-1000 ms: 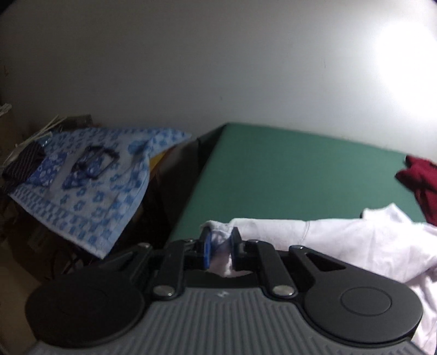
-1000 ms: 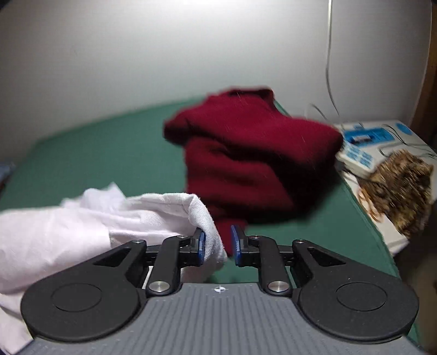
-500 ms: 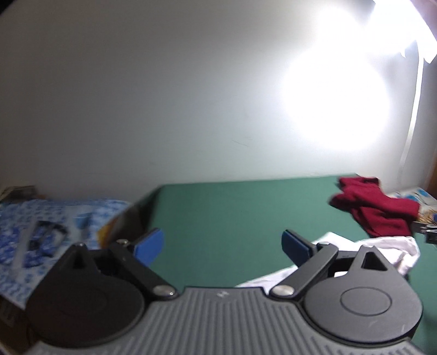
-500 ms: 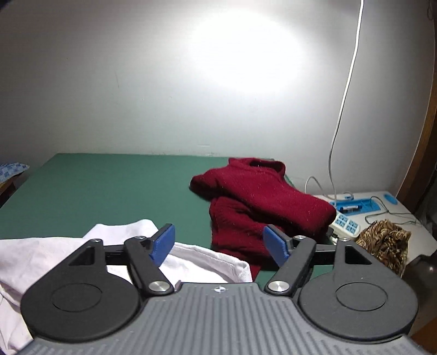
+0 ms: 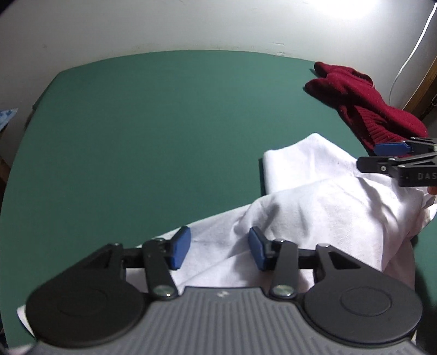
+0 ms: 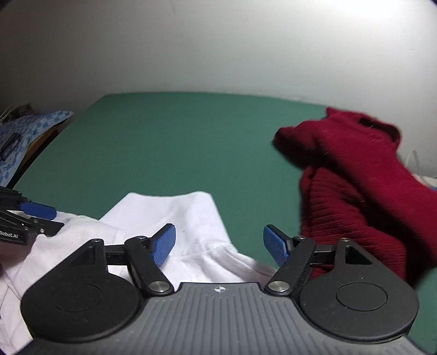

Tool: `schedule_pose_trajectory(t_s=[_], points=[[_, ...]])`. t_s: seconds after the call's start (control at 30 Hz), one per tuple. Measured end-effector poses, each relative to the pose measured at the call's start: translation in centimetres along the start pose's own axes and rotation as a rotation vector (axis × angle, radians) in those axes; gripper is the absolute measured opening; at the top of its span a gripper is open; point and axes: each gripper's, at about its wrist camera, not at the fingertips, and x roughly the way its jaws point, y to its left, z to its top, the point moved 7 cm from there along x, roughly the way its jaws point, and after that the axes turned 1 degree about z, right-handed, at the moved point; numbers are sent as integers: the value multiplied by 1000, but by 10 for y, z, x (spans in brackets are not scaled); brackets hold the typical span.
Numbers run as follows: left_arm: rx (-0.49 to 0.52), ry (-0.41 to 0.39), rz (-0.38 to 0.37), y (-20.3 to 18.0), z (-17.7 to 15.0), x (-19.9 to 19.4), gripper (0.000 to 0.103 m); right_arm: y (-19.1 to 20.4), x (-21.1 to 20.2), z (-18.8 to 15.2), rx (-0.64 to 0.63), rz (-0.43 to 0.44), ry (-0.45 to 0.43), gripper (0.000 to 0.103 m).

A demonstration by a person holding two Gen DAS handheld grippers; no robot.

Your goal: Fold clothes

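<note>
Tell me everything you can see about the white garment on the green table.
The white garment is thin woven-looking cloth, crumpled and partly folded, with one flat folded part toward the red sweater. It lies on the green table, apart from the sweater. Both grippers, left and right, are over it, jaws closing; no pad pinches it.

1. A green table top (image 5: 142,131) fills the middle, its far edge against a plain pale wall (image 5: 164,24).
2. A bright glare of light (image 5: 377,6) falls on the wall at far right.
3. A white cord (image 5: 409,54) hangs down the wall at right, beside a wooden frame (image 5: 424,82).
4. A blue patterned cloth (image 6: 24,136) lies off the table's left side.
</note>
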Motion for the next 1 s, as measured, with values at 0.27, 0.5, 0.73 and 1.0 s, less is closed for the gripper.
schedule_pose_trajectory(t_s=[0.27,0.5,0.73,1.0], points=[[70,-61,78,-20,-16,-5,24,6,13,-18,58,59,-4,24],[46,-114,78,-27,-25,-40,0,21,-70,-6,139,143,-235,12],[87,-341,148,-7,38,-113,0,47,-147,58,16,114,-504,12],[16,-550,303,31,157,-169,0,39,-126,164,95,139,-721,12]])
